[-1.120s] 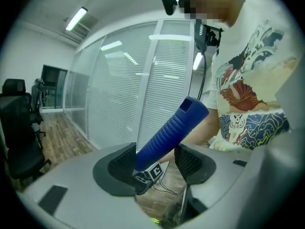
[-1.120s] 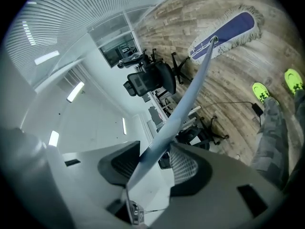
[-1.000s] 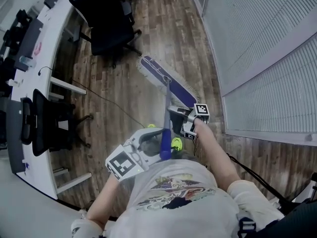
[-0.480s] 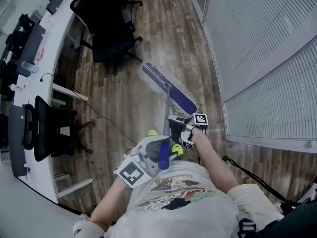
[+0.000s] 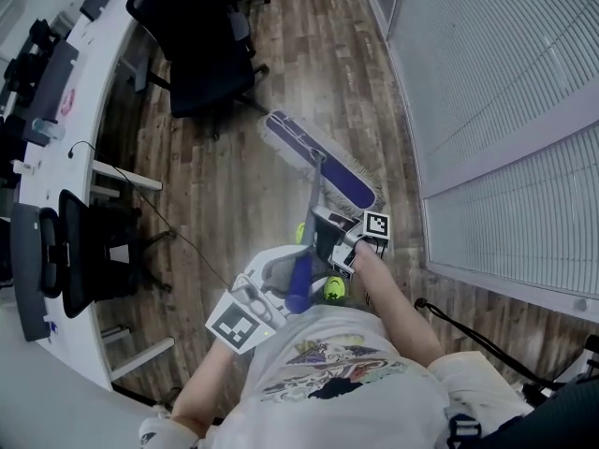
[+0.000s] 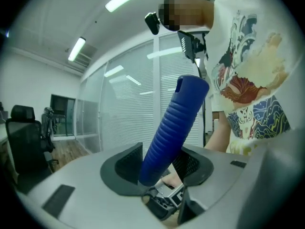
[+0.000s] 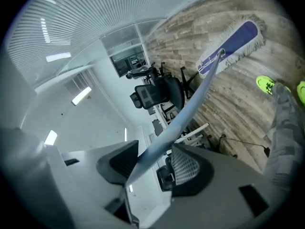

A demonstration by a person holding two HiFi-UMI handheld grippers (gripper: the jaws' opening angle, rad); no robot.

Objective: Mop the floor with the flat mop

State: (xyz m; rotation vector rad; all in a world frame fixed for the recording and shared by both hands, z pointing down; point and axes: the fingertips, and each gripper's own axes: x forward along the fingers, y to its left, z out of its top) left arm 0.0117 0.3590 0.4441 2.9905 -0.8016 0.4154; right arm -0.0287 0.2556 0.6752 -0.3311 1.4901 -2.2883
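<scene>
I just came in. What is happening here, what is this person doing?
A person is mopping the wooden floor with a flat mop, one hand-held gripper in each hand. The left hand-held gripper clamps the blue grip at the top; its jaws have just been closing. The right hand-held gripper holds the grey pole lower down; its jaws have just been opening slightly, the pole between them. The mop head lies flat on the floor ahead, near a black office chair.
</scene>
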